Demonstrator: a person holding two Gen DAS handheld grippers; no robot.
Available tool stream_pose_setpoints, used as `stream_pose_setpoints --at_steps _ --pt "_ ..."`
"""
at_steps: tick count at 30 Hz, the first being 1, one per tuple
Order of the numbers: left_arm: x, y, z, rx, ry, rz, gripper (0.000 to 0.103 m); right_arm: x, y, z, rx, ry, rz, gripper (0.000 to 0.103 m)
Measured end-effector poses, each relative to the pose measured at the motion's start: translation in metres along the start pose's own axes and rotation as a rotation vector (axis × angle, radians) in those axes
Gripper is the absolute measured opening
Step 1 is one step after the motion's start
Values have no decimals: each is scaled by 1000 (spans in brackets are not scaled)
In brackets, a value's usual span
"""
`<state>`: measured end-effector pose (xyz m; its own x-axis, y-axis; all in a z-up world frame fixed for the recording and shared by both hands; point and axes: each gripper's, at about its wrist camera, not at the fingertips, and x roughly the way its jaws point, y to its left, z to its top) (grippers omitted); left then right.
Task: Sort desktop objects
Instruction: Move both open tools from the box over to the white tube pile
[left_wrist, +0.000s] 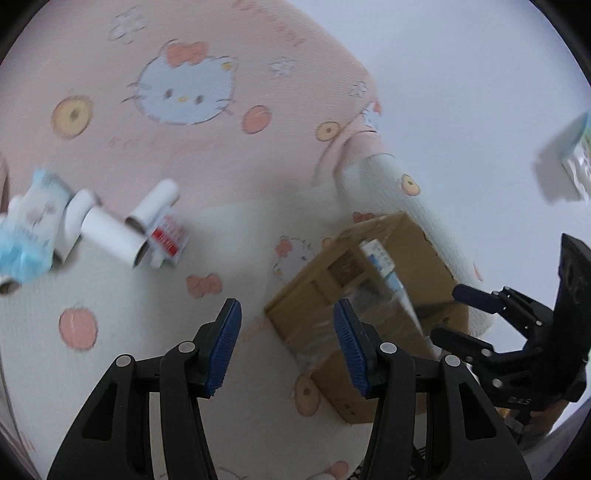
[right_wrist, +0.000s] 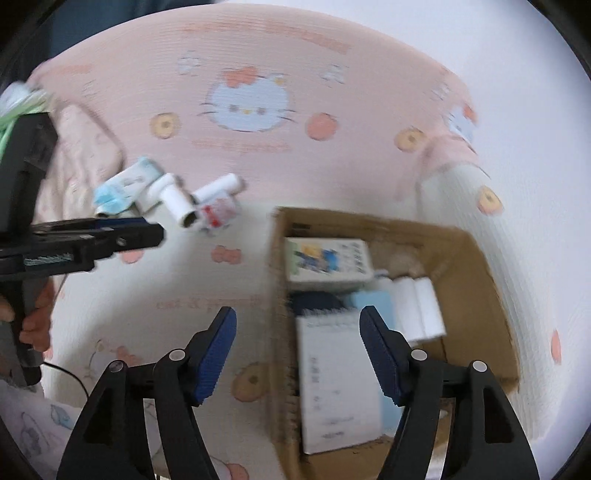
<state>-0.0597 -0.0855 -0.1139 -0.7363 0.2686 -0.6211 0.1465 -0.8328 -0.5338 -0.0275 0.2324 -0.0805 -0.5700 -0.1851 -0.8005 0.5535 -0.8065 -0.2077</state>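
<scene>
The desktop objects lie in two groups: some already inside a cardboard box, the rest in a loose pile further out on the cartoon-print cloth that covers the bench.

Nearest in the right wrist view, the right gripper hangs over the box with its fingers spread wide and nothing between them. Right below them a white booklet lies flat in the box, beside a pale blue item and some white rolls, with a printed carton at the far end. A drop into the box looks just completed.

In the left wrist view, the left gripper also has its fingers apart and empty, out over the cloth just beside the box's near corner. A hand grips its handle at the edge of the right view.

Further off, the pile holds white cardboard tubes, a small red-and-white packet touching them, and a blue-and-white wrapper. Far to the right, a separate packet sits well apart.

The step in hand seems to be fetching the next piece. That calls for reaching across to the pile, squaring the open fingers around one tube or the packet without scattering its neighbours, then closing firmly before lifting.
</scene>
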Motion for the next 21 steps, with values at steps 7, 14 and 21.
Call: stream_pose_setpoints --at_steps 7,14,21 --pt "10 21 -28 65 21 239 56 3 44 -2 -148 18 129 67" --pt "11 49 -48 7 22 274 56 34 71 3 -139 -5 258 67" --pt "7 87 -49 -99 14 338 56 76 82 11 -86 -134 330 67"
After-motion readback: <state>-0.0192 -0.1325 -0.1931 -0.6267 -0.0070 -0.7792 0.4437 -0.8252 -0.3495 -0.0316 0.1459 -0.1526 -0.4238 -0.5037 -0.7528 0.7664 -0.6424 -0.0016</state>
